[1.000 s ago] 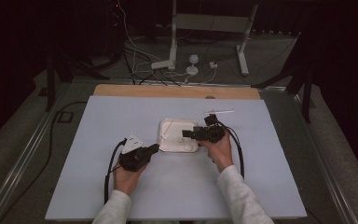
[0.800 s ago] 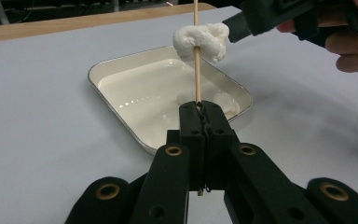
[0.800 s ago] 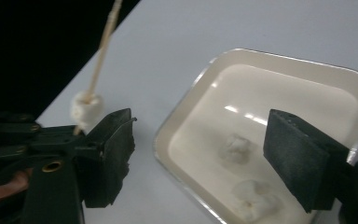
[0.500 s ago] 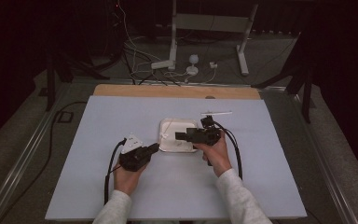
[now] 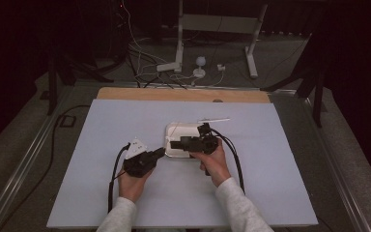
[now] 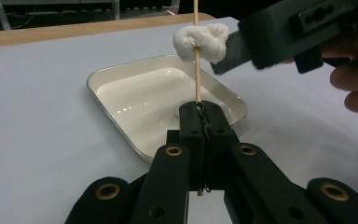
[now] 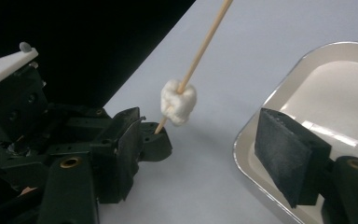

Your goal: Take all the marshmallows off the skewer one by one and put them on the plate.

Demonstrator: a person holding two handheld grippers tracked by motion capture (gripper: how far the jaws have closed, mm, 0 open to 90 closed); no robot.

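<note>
Now: L gripper (image 6: 199, 109) clamped tight on a thin wooden skewer (image 6: 196, 70), stick upright w/ a marshmallow (image 6: 202, 41) threaded partway up. R gripper (image 5: 179, 144) jaws apart, one pad just beside the marshmallow, gripping nothing. No legible writing. White tray (image 6: 121, 126) on table (image 5: 101, 125) behind the skewer; contents unclear apart from a whitish bit near its centre.

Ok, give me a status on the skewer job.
Done: one marshmallow is threaded on the skewer. In hand: the left gripper clamps the skewer's lower end; the right gripper is open beside the marshmallow. Left: another white piece seems to lie in the tray.
</note>
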